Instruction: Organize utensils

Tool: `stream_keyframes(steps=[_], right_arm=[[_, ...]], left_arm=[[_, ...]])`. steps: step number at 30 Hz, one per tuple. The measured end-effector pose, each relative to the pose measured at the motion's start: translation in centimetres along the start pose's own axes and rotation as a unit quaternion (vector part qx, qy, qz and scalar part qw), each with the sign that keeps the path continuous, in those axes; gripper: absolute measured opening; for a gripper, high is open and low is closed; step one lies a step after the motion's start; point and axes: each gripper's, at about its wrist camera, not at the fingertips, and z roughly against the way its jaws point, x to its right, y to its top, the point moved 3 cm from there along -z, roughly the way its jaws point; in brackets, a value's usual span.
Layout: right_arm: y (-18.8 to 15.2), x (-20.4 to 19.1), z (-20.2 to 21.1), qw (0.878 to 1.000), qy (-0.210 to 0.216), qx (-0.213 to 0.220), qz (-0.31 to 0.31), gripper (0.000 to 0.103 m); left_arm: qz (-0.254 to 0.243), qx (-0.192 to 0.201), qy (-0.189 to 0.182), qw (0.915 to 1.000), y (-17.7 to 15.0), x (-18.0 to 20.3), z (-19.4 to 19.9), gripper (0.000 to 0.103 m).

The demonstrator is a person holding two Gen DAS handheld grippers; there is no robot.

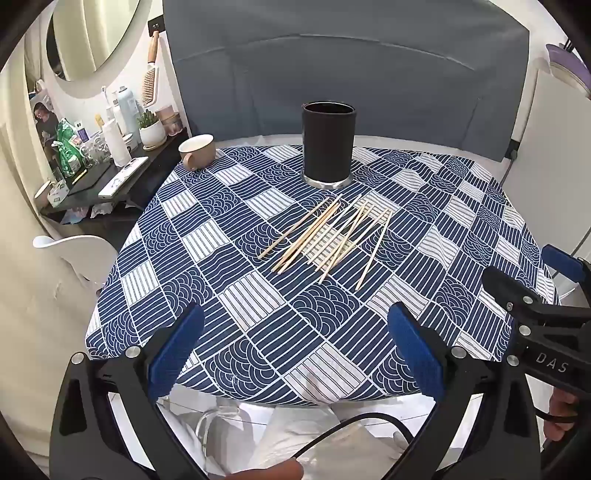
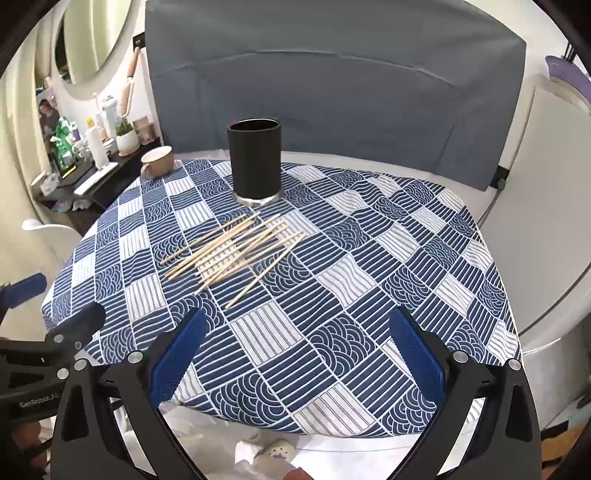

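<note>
- Far left, off the table, I see a dark shelf (image 1: 110,177) crowded with bottles, a potted plant (image 1: 151,129) and a round mirror (image 1: 92,33) above it.
- A tan mug (image 1: 196,150) sits at the far-left corner of the table, on the edge of the blue patterned cloth (image 1: 229,295).
- My left gripper (image 1: 295,354) hangs over the near edge of the table, tilted down, its jaws spread wide with nothing between them; the blue pads (image 1: 177,350) frame bare cloth only.
- The chopsticks (image 1: 332,232) lie loose in a fanned, partly crossed pile at mid-table, flat on the cloth, well ahead of both grippers.
- Just behind the pile stands the black holder (image 1: 328,142), upright on its silver base; I can't see anything sticking out of it.
- My right gripper (image 2: 299,354) sits beside the left one, also over the near edge and tilted down, jaws wide apart and holding nothing.
- Behind the table, a grey headboard (image 2: 332,74) fills the background.
</note>
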Motion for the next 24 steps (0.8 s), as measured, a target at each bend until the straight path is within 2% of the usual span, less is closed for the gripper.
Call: stream_keyframes(steps=[24], right_arm=[[-0.19,0.70,-0.38,1.000,-0.004,-0.005,0.004,0.095]], left_arm=[[-0.004,-0.004,0.006,1.0000,0.16,0.68,-0.34,0.097]])
